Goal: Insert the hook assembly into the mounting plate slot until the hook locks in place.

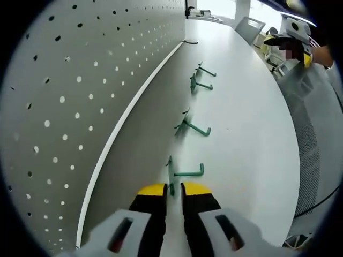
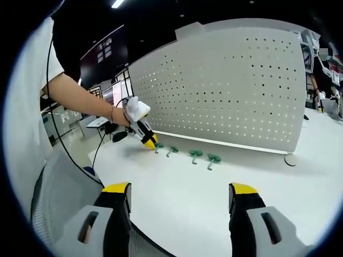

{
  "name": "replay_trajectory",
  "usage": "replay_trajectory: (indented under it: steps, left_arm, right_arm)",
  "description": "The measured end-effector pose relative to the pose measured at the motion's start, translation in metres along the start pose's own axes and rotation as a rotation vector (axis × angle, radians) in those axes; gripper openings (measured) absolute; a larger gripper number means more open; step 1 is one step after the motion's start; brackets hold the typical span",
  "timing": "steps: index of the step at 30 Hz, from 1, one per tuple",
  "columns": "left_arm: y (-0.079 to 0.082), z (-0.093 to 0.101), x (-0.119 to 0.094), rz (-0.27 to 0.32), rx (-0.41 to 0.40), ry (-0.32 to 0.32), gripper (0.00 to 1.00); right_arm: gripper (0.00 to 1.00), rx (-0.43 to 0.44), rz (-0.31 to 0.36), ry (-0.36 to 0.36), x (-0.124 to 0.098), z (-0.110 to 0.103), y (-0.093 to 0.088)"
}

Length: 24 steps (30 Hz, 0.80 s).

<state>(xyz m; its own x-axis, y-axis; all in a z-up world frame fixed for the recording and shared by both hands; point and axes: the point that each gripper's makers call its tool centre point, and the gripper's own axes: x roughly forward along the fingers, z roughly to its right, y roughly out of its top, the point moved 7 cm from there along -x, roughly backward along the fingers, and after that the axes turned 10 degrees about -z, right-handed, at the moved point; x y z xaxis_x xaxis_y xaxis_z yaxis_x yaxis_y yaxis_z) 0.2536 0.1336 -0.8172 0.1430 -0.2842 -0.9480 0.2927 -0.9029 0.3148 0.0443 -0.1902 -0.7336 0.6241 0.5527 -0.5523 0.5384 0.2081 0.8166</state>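
Left gripper (image 1: 173,188) pinches the nearest hook (image 1: 185,172) on the bench (image 1: 246,134), close to the pegboard (image 1: 69,91). Right gripper (image 2: 179,195) wide, empty. We should lift squarely, then align prongs with holes.

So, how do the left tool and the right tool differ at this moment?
The left tool has its jaws nearly together, pinching the nearest green hook; the right tool has its jaws wide apart and holds nothing. The left tool is down at the white table by the row of hooks in front of the pegboard; the right tool is further back from the pegboard. Both have yellow tips on black fingers.
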Motion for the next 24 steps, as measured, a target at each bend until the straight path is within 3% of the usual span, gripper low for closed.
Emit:
replay_trajectory:
  steps: [4, 24]
  left_arm:
    - [0.0012, -0.0008, 0.0005, -0.012, 0.013, 0.026, 0.06]
    - [0.0003, -0.0026, 0.001, -0.012, -0.029, 0.013, 0.04]
  right_arm:
    - [0.72, 0.0, 0.001, -0.001, -0.0002, -0.0002, -0.0001]
    - [0.71, -0.004, 0.003, -0.008, -0.0012, 0.0004, 0.0005]
